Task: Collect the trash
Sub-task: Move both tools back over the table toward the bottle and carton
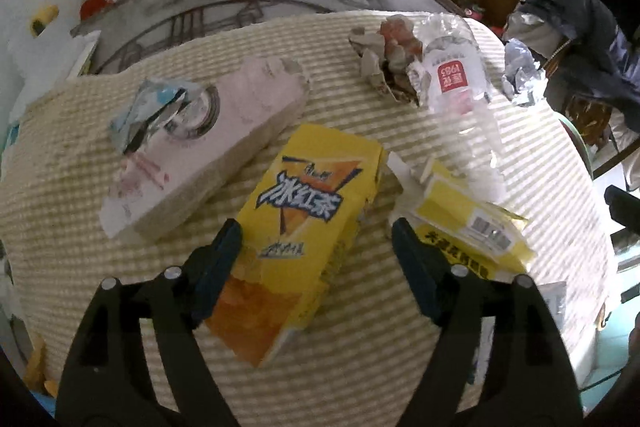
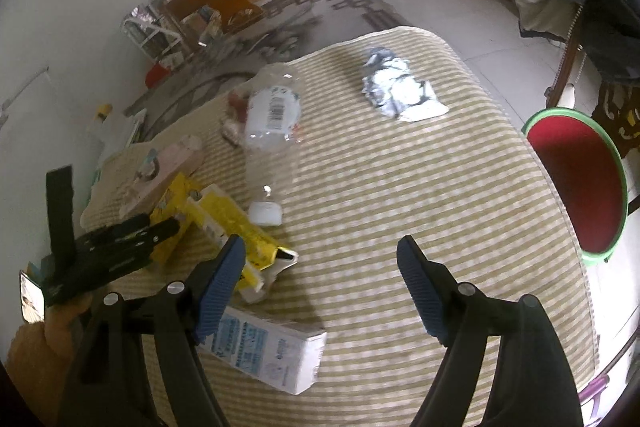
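A yellow iced-tea carton (image 1: 304, 223) lies flat on the striped cloth (image 1: 360, 367). My left gripper (image 1: 316, 251) stands open astride the carton's near half, and its right finger is clear of the carton. A torn yellow box (image 1: 468, 223) lies just to the right. My right gripper (image 2: 320, 267) is open above bare cloth, with nothing between its fingers. A white and blue carton (image 2: 272, 347) lies under its left finger. A clear plastic bottle (image 2: 272, 115) lies further back, and a crumpled wrapper (image 2: 396, 91) beyond it.
A pale pink box (image 1: 224, 131) with a crumpled blue wrapper (image 1: 152, 115) on it lies at the left. Crumpled grey cardboard (image 1: 380, 59) sits at the back. A red stool with a green rim (image 2: 576, 183) stands off the table's right edge. A person's hand (image 2: 60, 319) holds the left gripper.
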